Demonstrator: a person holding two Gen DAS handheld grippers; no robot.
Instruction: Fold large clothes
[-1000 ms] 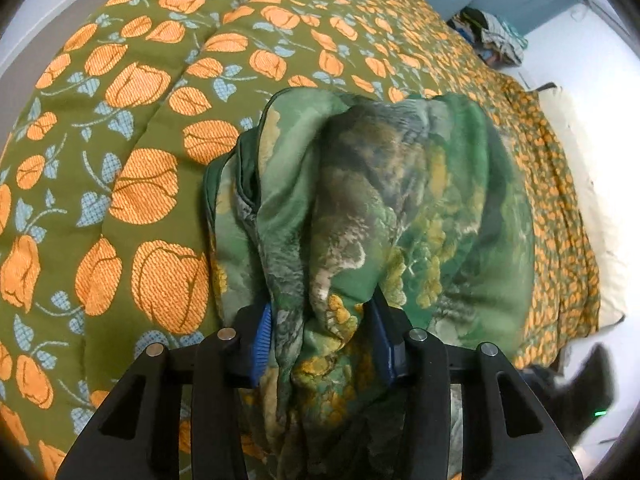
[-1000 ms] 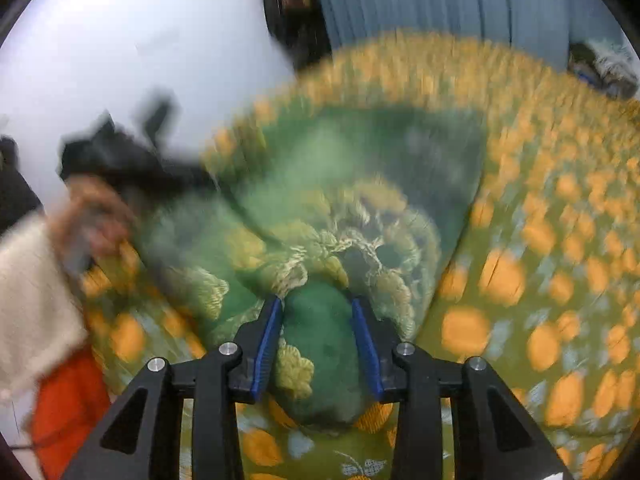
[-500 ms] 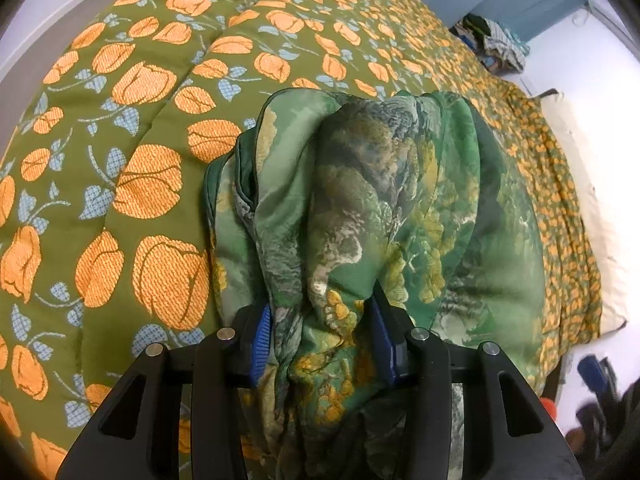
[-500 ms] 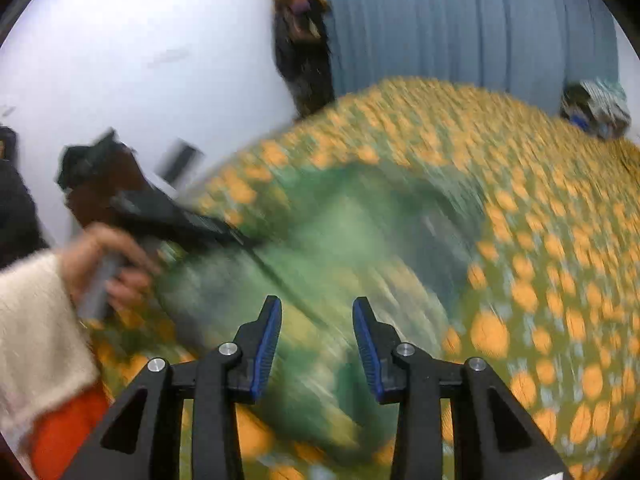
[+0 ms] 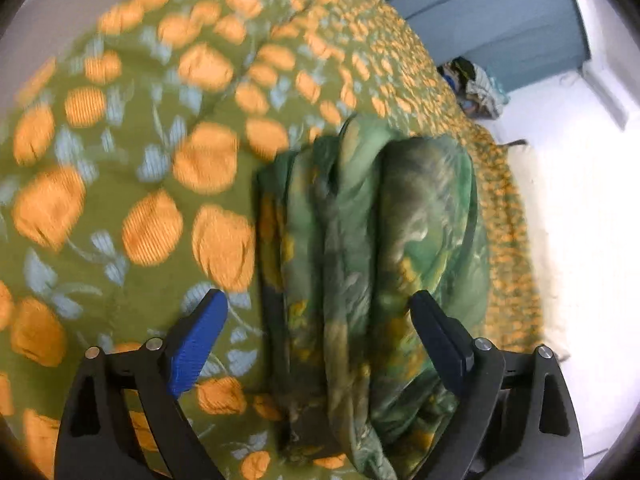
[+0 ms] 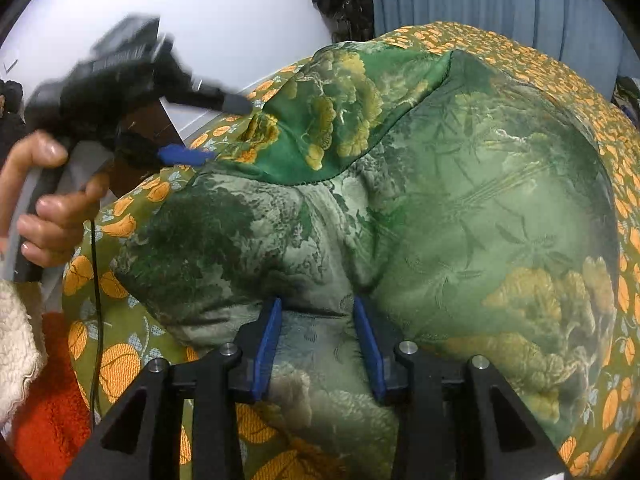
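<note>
Since a moment ago your left gripper [image 5: 318, 336] has let go: its jaws are opening, the garment [image 5: 372, 248] lying loose between them, touching neither pad, and the bedspread [image 5: 132, 168] slides past in a blur. Your right gripper [image 6: 316, 344], empty half a second back, is now clamped on a bunched fold near the garment's edge. That garment lies on the bedspread as a thick folded bundle, its long axis running away from the left gripper toward the blue curtain [image 5: 492, 20]. Pull hard with only the right side pinched and I reckon the loose layers slide apart, or the bundle drags toward the bed's edge.
</note>
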